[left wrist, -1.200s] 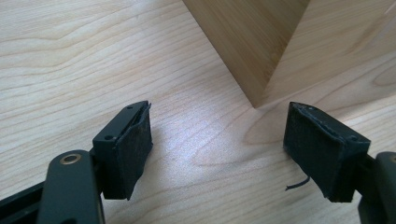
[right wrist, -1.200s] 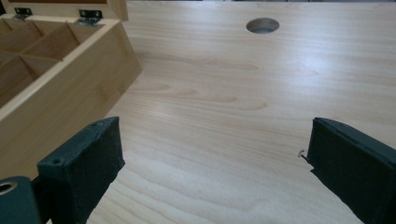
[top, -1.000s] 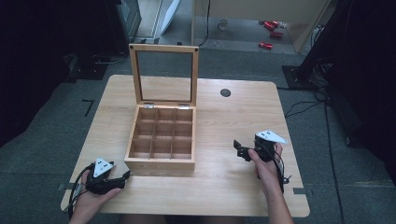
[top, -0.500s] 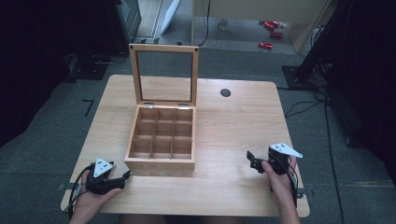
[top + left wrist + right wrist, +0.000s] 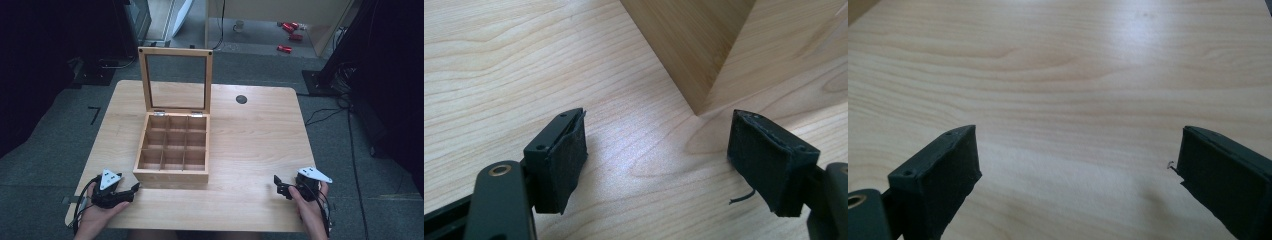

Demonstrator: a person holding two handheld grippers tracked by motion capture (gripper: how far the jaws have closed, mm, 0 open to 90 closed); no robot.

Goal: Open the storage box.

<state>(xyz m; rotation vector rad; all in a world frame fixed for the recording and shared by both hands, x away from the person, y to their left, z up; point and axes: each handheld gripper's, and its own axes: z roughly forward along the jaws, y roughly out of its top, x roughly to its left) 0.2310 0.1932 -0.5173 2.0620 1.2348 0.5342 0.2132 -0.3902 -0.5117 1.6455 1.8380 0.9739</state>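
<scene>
Two grippers wide apart, left gripper [image 5: 134,189] beside wooden box [image 5: 172,174], right gripper [image 5: 278,186] over bare table [image 5: 250,140]

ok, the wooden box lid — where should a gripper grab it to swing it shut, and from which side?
Probably the lid's top rail, near the middle, reached from above. The lid stands upright on hinges at the back edge of the wooden box, so that rail is the free edge farthest from the hinges. It is a narrow frame around a clear pane, likely thin enough for open jaws to straddle.

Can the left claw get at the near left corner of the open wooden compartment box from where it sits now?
Probably yes. The left claw is open, its jaws aimed at that corner of the wooden compartment box, with bare light wooden table between them.
</scene>
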